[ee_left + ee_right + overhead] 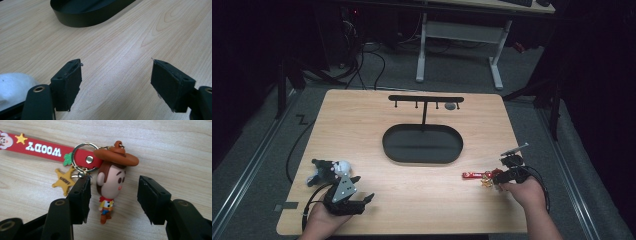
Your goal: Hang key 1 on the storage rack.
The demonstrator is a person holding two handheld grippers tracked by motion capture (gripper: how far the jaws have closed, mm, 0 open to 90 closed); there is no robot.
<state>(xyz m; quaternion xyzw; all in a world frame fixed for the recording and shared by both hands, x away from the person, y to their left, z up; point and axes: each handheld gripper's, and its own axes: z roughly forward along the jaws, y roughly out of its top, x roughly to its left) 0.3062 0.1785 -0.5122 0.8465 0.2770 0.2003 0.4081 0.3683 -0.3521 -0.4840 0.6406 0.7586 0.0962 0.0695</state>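
In our high view the keychain (484,176) is a small red blur. Closer, the cowboy figure (110,185) lies flat on the surface (412,200) between our right tool (113,192)'s parted jaws, unpinched. Left tool (116,77) gapes empty near the black tray (422,145).

red strap (37,148) cut off at left edge of right gripper view; black oval tray (85,11) cropped by top edge of left gripper view; white object (13,83) cropped at left, too blurred to identify.
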